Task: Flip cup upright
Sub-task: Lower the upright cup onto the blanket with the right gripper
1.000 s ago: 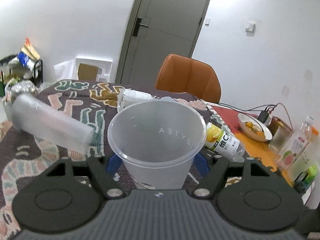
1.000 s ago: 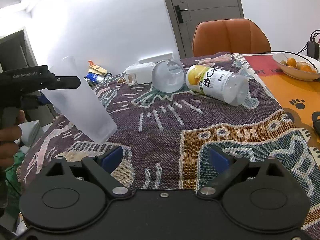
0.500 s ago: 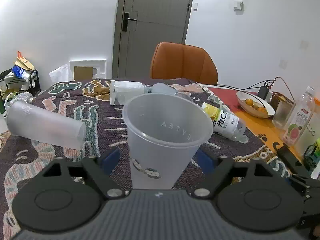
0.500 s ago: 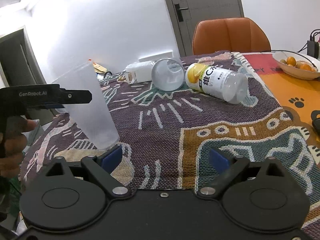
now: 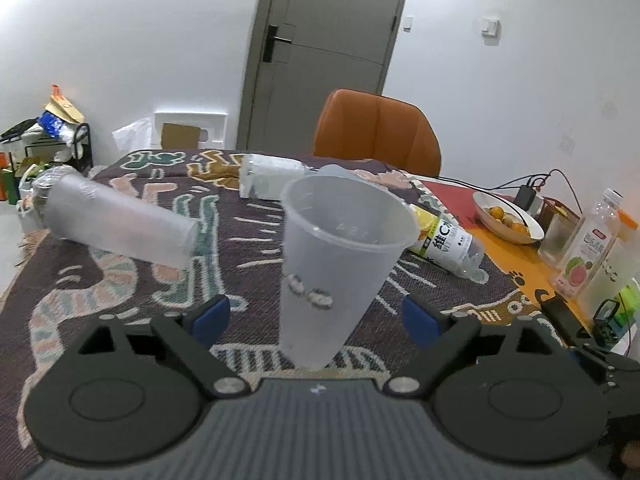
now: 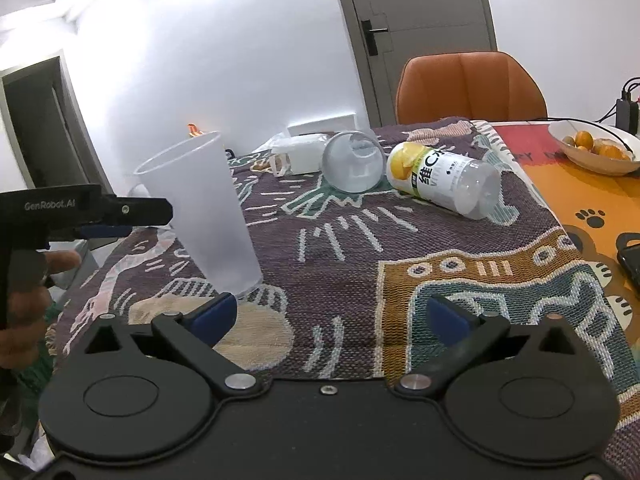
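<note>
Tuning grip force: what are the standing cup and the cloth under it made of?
Cup: looks like thin frosted translucent plastic; the pattern behind it shows through hazily, and the rim is thin. Probably flexes easily. Cloth: woven textile, matte; coarse visible weave and patterned yarns, likely grippy.

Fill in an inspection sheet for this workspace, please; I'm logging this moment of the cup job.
Surface: patterned cloth over the table; orange mat at its right.
Job's things: frosted cup stands mouth up on the cloth, leaning slightly.
Clutter: second cup, a glass, a bottle and a white container, all lying on their sides; fruit bowl; upright drink bottle.
Grippers: left gripper open, its fingers either side of the cup, not touching it; right gripper open, empty.
Cables: charger leads behind the bowl.
Surroundings: orange chair, grey door, cluttered rack.
</note>
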